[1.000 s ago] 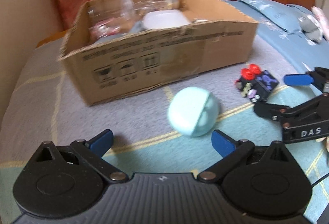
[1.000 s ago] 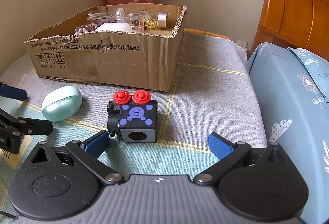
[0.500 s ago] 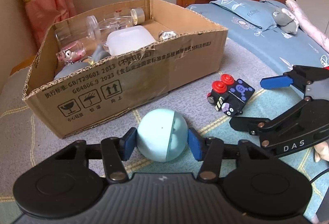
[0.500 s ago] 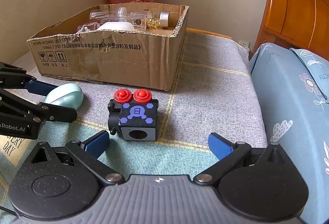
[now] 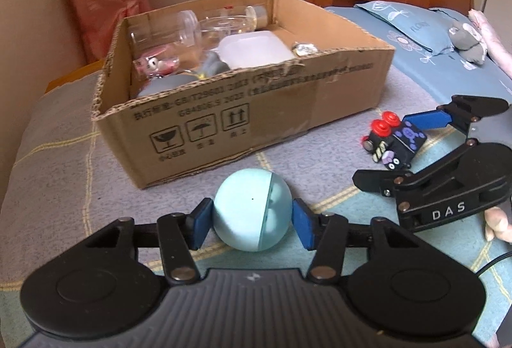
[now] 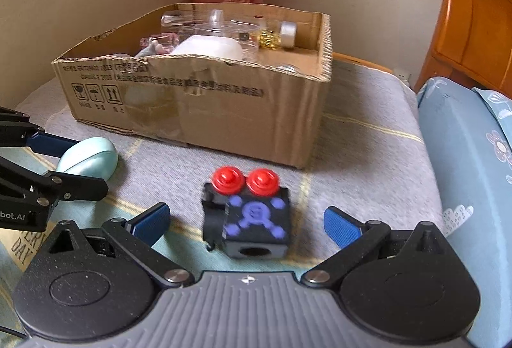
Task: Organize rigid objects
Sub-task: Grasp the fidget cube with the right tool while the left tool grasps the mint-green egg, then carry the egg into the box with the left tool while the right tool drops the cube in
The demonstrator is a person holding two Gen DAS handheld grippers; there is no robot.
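Beyond my two grippers, at the head of the bedspread (image 5: 57, 156), stands the cardboard box (image 5: 256, 111), already holding clear plastic jars (image 5: 179, 31), a white case (image 5: 252, 50) and other small pieces. Every place below I give from that box.

Just in front of its printed long wall, near the left corner, lies the mint-green egg-shaped case (image 5: 252, 210). My left gripper (image 5: 252, 221) has just closed on it: both blue pads press its flanks at the widest part, so I hold it, resting on the cloth. It looks like a hard, smooth, light shell with a seam down it; I judge it slippery and liable to squirt out, so the grip across the middle is right, and the lift should be gentle.

Near the box's right front corner sits the black fidget cube (image 6: 252, 217) with two red buttons (image 6: 244, 181). My right gripper (image 6: 244, 221) is spread wide, a pad on either side of the cube, touching neither face. It seems stiff and light; its flat side faces are the place to pinch, not the buttons.
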